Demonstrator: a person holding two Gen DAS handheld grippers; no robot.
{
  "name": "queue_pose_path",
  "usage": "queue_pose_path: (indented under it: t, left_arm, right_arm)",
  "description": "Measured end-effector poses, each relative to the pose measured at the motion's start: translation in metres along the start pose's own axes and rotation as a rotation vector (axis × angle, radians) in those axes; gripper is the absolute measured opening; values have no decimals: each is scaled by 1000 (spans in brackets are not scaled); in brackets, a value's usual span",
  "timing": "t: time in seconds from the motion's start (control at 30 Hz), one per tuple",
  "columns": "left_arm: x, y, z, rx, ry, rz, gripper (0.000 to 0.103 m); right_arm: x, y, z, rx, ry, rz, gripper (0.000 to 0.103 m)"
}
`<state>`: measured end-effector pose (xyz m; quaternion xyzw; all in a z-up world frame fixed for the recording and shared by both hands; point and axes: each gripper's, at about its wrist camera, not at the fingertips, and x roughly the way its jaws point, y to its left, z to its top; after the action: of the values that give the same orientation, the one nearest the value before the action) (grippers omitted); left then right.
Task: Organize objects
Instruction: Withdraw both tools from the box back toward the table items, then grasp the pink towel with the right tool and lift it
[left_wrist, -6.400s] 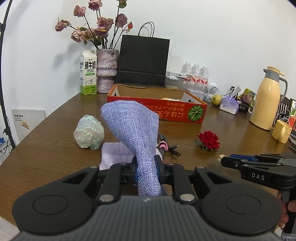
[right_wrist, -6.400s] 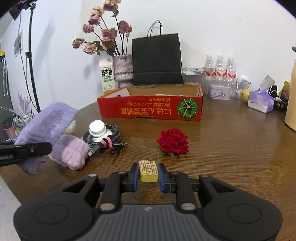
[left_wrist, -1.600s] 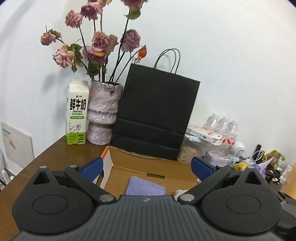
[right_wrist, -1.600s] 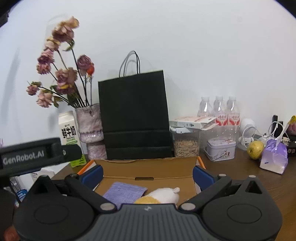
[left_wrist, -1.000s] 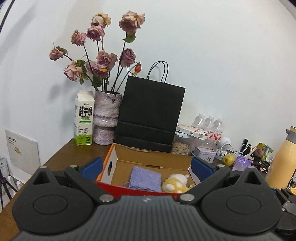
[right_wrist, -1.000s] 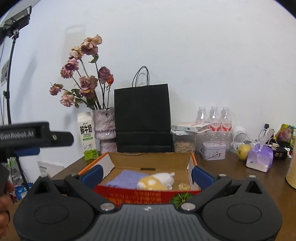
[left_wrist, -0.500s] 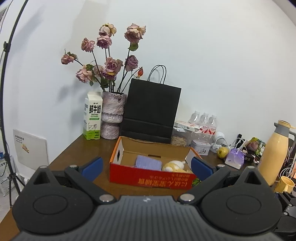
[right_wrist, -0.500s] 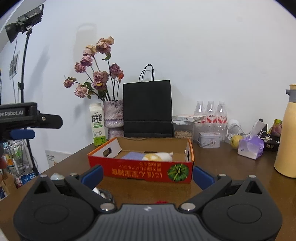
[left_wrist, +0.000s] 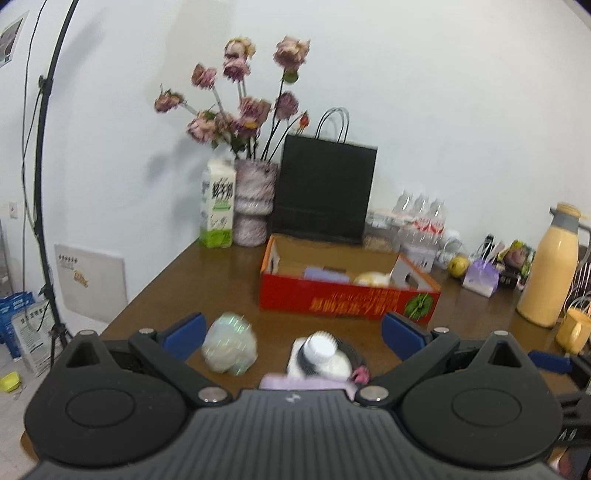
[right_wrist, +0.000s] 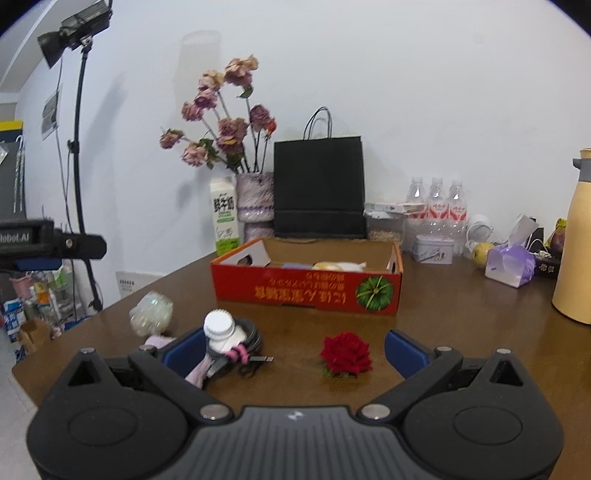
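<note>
Just beyond right gripper (right_wrist: 293, 350), rose (right_wrist: 346, 353).

We read "RoboLAI", cut off at the edge, on the black left tool (right_wrist: 48, 242). The white-and-green milk carton (right_wrist: 224, 218) bears Chinese characters. The red cardboard box (right_wrist: 306, 291) carries upside-down print we cannot make out.

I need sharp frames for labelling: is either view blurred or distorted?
Left wrist view: motion-blurred, print on the red box and milk carton smeared. Right wrist view: sharper, the red rose crisp. Both: fisheye bending, dark corners.

left wrist — low, faces wall | right wrist — same facing | shared: red box (left_wrist: 349, 297) (right_wrist: 306, 288)
</note>
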<state>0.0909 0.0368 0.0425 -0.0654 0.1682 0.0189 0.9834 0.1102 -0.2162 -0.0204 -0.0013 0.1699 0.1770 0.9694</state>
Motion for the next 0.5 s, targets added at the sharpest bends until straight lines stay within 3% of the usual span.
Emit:
queue_pose_path:
  t: [0.2,0.5]
  left_arm:
    - [-8,26,-28,7,64,31,103]
    - [-22,37,-44,60,52,37,103]
  right_arm:
    - [0,11,-9,-15,29,22,103]
    - [6,30,-12,-34,51,35,103]
